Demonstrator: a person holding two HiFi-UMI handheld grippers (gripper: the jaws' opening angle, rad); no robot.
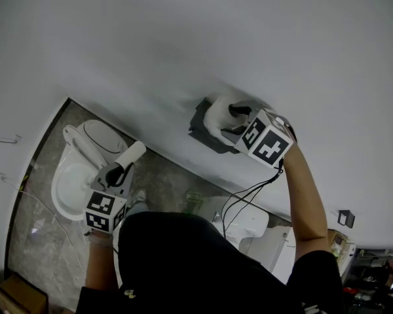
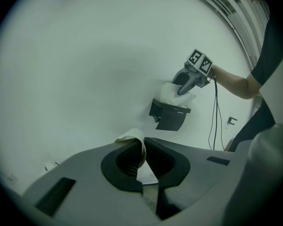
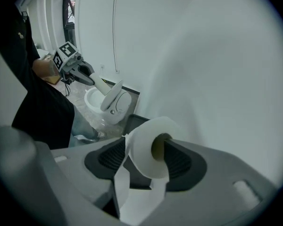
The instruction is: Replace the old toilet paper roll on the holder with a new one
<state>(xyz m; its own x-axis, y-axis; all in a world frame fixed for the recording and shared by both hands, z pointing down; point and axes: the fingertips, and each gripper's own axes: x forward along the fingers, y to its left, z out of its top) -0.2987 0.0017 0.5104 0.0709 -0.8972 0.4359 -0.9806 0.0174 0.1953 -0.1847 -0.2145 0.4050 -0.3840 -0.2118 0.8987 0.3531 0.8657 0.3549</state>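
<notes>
Your left gripper point(image 1: 123, 169) is almost closed: its 2 pads pinch the old toilet paper roll point(image 1: 132, 153), which is pressed thin between them and sticks out past the tips. This gripper is well apart from the holder point(image 1: 200, 126) and stands over the floor, with the toilet point(image 1: 75, 175) just beside it. Your right gripper point(image 1: 240, 112) is at the holder on the white wall point(image 1: 183, 44), and its jaws stand wide apart. The new toilet paper roll point(image 3: 142, 155) is between these jaws, at the top of the black holder. In the right gripper view the tip of 1 jaw sits at the roll's hollow core, while the other pad is clear of the paper, so the roll is not squeezed. A loose strip of paper point(image 3: 132, 206) hangs from the new roll down toward the base of the jaws. I cannot tell if the new roll is fully seated on the holder, because the roll itself covers that place.
</notes>
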